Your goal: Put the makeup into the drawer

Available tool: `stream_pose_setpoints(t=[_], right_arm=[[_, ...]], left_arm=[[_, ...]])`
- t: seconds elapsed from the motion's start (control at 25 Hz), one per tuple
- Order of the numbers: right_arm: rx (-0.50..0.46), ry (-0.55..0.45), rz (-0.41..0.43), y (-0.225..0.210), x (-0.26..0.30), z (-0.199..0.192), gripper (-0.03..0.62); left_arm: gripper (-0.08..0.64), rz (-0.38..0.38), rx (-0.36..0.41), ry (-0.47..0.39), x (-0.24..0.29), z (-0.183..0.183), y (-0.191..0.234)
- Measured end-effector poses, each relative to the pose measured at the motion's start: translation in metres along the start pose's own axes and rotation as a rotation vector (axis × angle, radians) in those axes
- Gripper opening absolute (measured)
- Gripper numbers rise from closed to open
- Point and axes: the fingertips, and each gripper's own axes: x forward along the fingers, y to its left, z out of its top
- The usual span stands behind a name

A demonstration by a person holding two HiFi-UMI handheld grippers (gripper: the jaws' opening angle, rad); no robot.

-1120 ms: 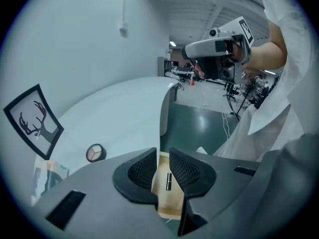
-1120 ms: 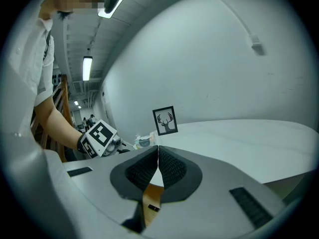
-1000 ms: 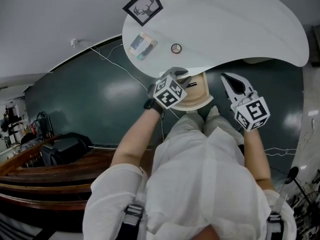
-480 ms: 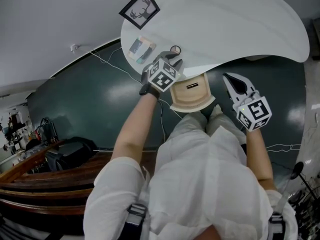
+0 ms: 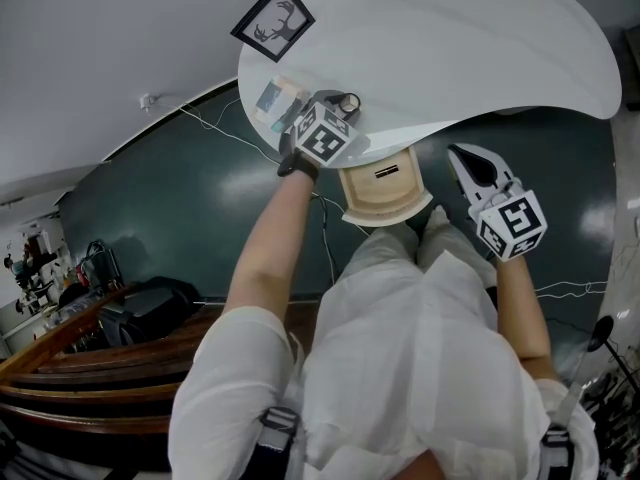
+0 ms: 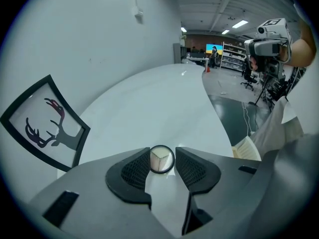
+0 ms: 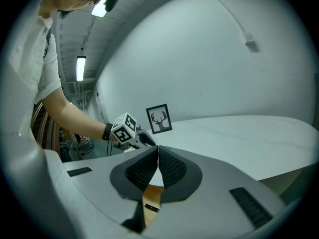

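Two grippers are on my screens, both with smooth grey plastic shells and black pads (image 6: 133,169) of ribbed, grid-like rubber. My left gripper (image 6: 162,157) points steeply down at the white table (image 5: 450,48), a glossy top with a rounded, bean-like outline. Its jaws have just been opening and stand moderately apart. The makeup compact (image 5: 348,100) sits between their tips: a small flat disc with a thin dark rim and a pale, shiny face. It rests on the table near the edge. The pads lie close to its rim on either side, but I see no squeeze on it.

Just beside that gripper lies a rectangular palette (image 5: 277,98) with coloured blocks. A black-framed deer print (image 6: 50,126) stands tilted at the table's far edge.

Below the table's near edge the drawer (image 5: 385,200) is pulled out. It is pale, matt wood with a curved front, and a short dark slot shows in it.

My right gripper (image 7: 158,151) hangs to the right of the drawer above the dark green, shiny floor (image 5: 180,208). Its pads are pressed together with nothing between them.
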Motion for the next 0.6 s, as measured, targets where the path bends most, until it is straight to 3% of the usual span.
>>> stream_pose_setpoints(t=[0.2, 0.6], right_arm=[[0.003, 0.002, 0.0, -0.003, 0.002, 0.0, 0.011], [0.017, 0.007, -0.02, -0.016, 0.0, -0.001, 0.011]], left_arm=[[0.218, -0.017, 0.01, 0.028, 0.011, 0.0, 0.003], [0.233, -0.039, 0.005, 0.076, 0.031, -0.004, 0.006]])
